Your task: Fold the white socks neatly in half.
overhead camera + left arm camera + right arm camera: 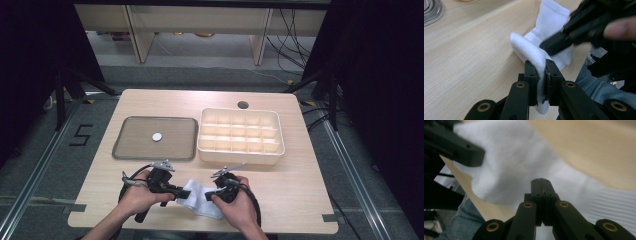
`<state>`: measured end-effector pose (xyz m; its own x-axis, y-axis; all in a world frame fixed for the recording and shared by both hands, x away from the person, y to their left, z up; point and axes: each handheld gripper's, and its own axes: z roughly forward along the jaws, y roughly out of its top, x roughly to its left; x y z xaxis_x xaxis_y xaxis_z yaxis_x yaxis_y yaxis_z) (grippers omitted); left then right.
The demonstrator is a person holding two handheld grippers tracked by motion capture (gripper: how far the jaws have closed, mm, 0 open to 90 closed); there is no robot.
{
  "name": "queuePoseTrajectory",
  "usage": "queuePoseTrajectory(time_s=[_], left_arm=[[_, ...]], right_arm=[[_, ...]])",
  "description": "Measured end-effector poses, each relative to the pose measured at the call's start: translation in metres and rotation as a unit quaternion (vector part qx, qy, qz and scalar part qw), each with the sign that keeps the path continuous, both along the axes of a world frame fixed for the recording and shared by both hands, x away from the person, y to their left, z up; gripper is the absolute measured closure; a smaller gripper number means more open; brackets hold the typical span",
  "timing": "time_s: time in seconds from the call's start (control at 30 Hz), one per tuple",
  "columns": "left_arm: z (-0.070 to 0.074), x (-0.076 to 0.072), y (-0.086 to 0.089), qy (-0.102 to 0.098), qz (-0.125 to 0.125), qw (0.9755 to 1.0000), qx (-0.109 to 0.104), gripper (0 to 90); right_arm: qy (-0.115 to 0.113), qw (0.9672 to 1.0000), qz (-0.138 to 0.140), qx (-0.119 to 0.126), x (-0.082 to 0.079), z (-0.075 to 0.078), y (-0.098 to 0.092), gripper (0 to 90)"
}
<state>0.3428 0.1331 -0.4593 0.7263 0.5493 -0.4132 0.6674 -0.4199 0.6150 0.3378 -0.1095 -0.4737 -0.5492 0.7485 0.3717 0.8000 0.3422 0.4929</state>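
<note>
A white sock [200, 198] lies near the table's front edge between both hands. My left gripper [176, 192] is shut on a raised fold of the sock [549, 22], and the cloth shows squeezed between its jaws [541, 72]. My right gripper [209, 196] is shut, its jaws pressed together with no cloth showing between them [541, 181]. Its tip rests over the sock [524, 157]. In the left gripper view the right gripper [544, 47] lies across the sock's middle. One jaw of the left gripper [461, 147] shows at the upper left of the right gripper view.
A grey flat tray [125, 150] with a small white disc [157, 136] sits at mid-left. A cream box with several compartments [240, 156] stands to its right. A round hole [243, 105] is in the tabletop behind the box. Bare wood lies to both sides of the hands.
</note>
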Motion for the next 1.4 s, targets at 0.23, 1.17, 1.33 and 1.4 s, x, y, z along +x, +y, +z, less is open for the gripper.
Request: queuePoseTrajectory(time_s=[0.23, 1.17, 1.33, 1.4], left_arm=[[0.001, 0.000, -0.002, 0.001, -0.002, 1.0000, 0.001, 81.8], [0.002, 0.001, -0.011, 0.003, -0.008, 1.0000, 0.002, 81.7], [0.001, 0.001, -0.013, 0.002, -0.009, 0.9999, 0.005, 81.7], [0.002, 0.001, -0.013, 0.003, -0.011, 0.9999, 0.008, 81.7]], right_arm=[[-0.020, 0.9971, -0.066, -0.032, 0.014, 0.011, -0.055, 90.0], [-0.002, 0.9873, -0.129, -0.092, 0.022, -0.009, -0.092, 89.9], [0.000, 0.9888, -0.116, -0.094, 0.019, -0.010, -0.087, 89.7], [0.005, 0.9888, -0.120, -0.089, 0.018, -0.010, -0.084, 89.7]])
